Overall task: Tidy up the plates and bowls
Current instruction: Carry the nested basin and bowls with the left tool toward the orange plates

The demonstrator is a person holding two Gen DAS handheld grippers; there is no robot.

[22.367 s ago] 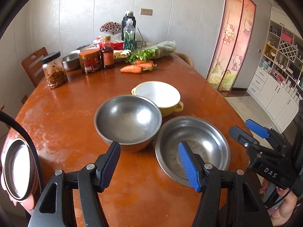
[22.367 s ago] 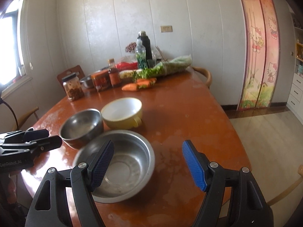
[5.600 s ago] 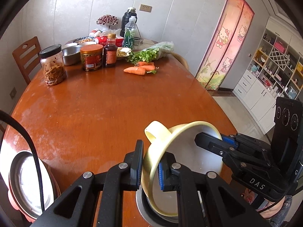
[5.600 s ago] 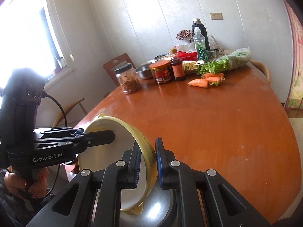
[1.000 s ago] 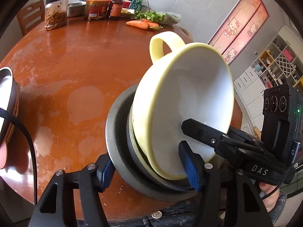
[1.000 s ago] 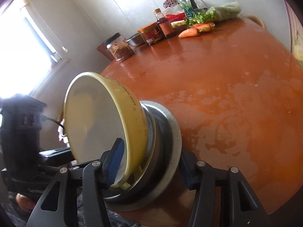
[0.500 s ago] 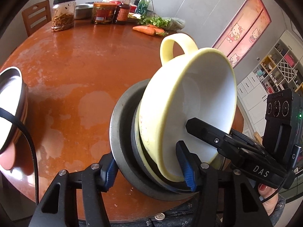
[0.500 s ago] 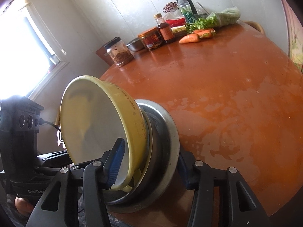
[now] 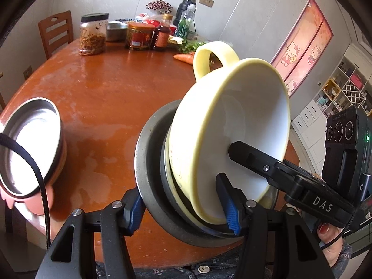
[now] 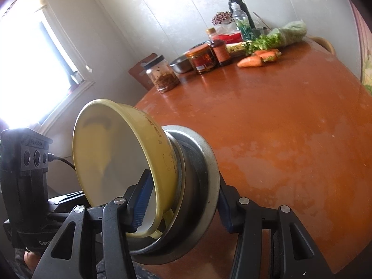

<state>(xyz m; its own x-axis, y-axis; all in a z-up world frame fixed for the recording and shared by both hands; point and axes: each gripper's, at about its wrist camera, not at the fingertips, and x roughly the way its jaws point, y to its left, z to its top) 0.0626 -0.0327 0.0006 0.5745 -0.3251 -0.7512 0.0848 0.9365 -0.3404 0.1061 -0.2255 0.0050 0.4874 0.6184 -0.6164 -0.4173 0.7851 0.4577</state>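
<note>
A yellow bowl with a white inside [image 9: 232, 125] sits nested in two steel bowls [image 9: 151, 162]; the stack is tipped on edge, lifted off the orange-brown table [image 9: 104, 97]. My left gripper [image 9: 183, 207] is shut on the stack's rim from one side. My right gripper [image 10: 181, 200] is shut on the opposite rim, one blue pad [image 10: 141, 200] inside the yellow bowl [image 10: 130, 153], the other behind the steel bowls [image 10: 204, 162]. The right gripper's finger also shows in the left wrist view [image 9: 267, 167].
A steel dish on a pink base [image 9: 28, 144] is at the left edge. Jars [image 9: 93, 34], a red-lidded tub [image 9: 139, 34], bottles, carrots [image 10: 255, 60] and greens stand at the table's far side. A chair [image 9: 55, 32] stands beyond.
Over the last second the tipped stack of bowls has moved a little farther off the table edge and the view has risen, held in both grippers throughout.
</note>
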